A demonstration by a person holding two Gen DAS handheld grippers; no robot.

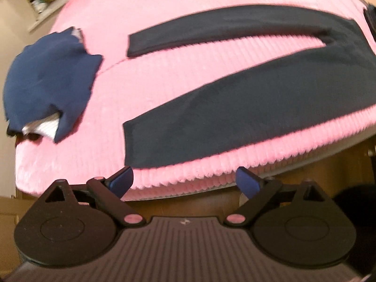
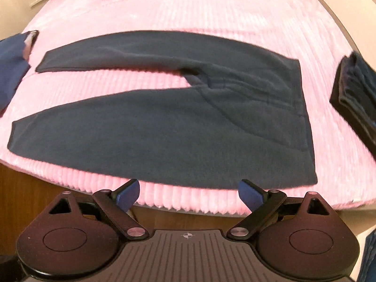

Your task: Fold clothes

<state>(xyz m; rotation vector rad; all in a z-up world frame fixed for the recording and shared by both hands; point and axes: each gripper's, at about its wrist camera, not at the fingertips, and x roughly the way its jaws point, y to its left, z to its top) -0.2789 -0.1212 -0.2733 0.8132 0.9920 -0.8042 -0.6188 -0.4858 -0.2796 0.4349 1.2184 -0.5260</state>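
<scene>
Spread flat on a pink ribbed plush bed cover [image 2: 211,18]: a pair of dark navy fleece trousers [image 2: 164,127], waistband to the right, both legs running left and splayed apart in a narrow V. Near leg lying along the near edge of the cover, hem at the left. Left gripper [image 1: 185,181] hovering just off that near edge by the near leg's hem — fingers [image 1: 123,179] wide apart, nothing between them. Right gripper [image 2: 189,193] hovering likewise off the near edge, nearer the waistband end — fingers [image 2: 250,195] also spread wide, empty.

Further off: a crumpled blue garment with white lining [image 1: 49,87] at the left, a folded stack of dark clothes [image 2: 354,89] at the far right.

Judging by the layout, laid out and smoothed but not yet folded; first fold about to begin. Next move likely calls for pinching the near leg's edge at hem and hip, lifting both ends together, carrying it over onto the far leg with edges matched. Risk: thick fleece dragging or bunching at the crotch.
</scene>
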